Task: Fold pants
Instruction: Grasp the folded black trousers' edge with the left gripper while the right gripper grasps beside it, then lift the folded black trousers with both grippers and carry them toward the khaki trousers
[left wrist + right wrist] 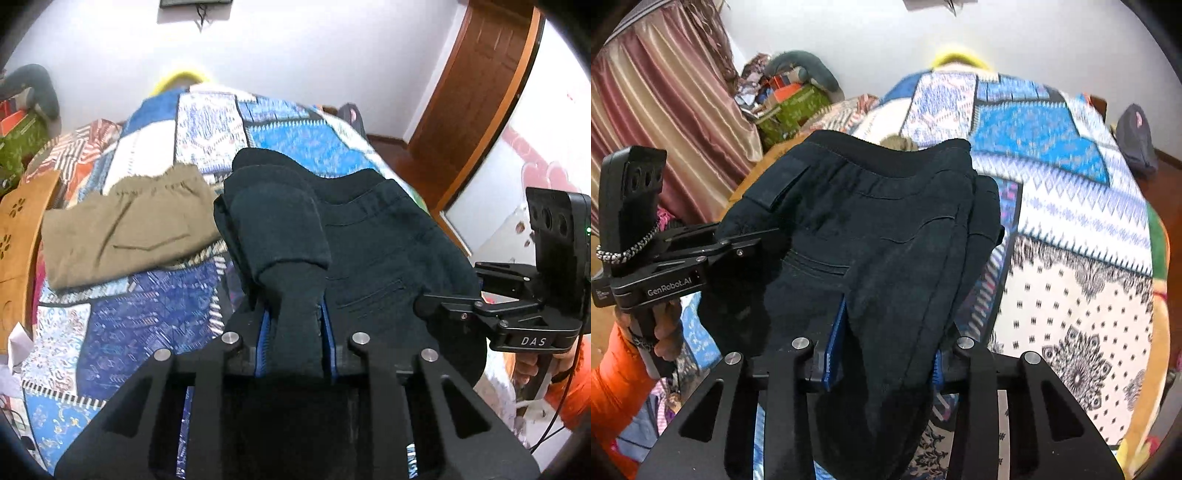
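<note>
Left wrist: left gripper (295,332) is clamped on a bunched roll of the dark pants (373,236), cloth pinched between the blue pads; pants hang lifted over the quilt (122,325) on the bed, toward its right edge. Right gripper (428,306) comes in from the right, tip touching or buried in the fabric near the pocket; grip not readable from here. Olive pants (125,229) lie already folded on the quilt's left side, near but apart from the dark pair. Right wrist: right gripper (882,350) is also closed on a thick fold of the dark pants, waistband facing away; left gripper (746,243) at the left with its tip into the cloth. Likely mid-fold, carrying a doubled pair. To do it well: keep both grips level, hold the fabric taut, lay down onto bare quilt, clear of the olive pair. Risk: layers slipping or bunching on release.
</note>
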`<action>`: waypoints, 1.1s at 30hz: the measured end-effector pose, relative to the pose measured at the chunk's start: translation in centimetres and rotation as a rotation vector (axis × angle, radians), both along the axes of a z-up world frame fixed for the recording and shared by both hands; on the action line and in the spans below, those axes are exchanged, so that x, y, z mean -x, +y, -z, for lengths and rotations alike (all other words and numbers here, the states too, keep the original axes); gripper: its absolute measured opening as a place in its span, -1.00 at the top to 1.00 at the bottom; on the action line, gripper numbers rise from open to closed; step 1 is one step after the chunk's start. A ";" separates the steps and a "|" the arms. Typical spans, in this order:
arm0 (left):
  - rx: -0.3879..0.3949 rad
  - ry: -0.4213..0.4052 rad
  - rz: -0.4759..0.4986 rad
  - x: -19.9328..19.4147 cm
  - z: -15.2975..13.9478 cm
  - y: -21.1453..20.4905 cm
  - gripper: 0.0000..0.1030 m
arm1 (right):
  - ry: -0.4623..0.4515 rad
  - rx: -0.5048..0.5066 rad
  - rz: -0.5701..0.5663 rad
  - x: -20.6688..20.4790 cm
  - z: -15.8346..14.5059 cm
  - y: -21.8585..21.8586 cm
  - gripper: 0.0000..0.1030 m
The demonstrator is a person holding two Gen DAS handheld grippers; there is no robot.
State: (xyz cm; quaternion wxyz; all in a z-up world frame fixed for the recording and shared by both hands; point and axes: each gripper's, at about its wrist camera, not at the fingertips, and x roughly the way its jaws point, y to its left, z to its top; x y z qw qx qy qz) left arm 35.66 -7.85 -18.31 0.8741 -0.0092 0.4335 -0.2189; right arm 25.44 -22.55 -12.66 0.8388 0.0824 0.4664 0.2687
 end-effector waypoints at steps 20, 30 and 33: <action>0.007 -0.233 -0.139 -5.1 -9.6 8.3 0.54 | -0.256 -0.020 -0.062 -7.7 -7.4 6.8 0.35; -0.040 -0.199 -0.219 -12.2 -6.3 13.8 0.54 | -0.264 0.017 -0.096 -13.3 -5.3 12.2 0.36; -0.040 -0.166 -0.240 -14.6 -3.9 15.4 0.54 | -0.249 0.034 -0.108 -15.2 -3.5 14.0 0.36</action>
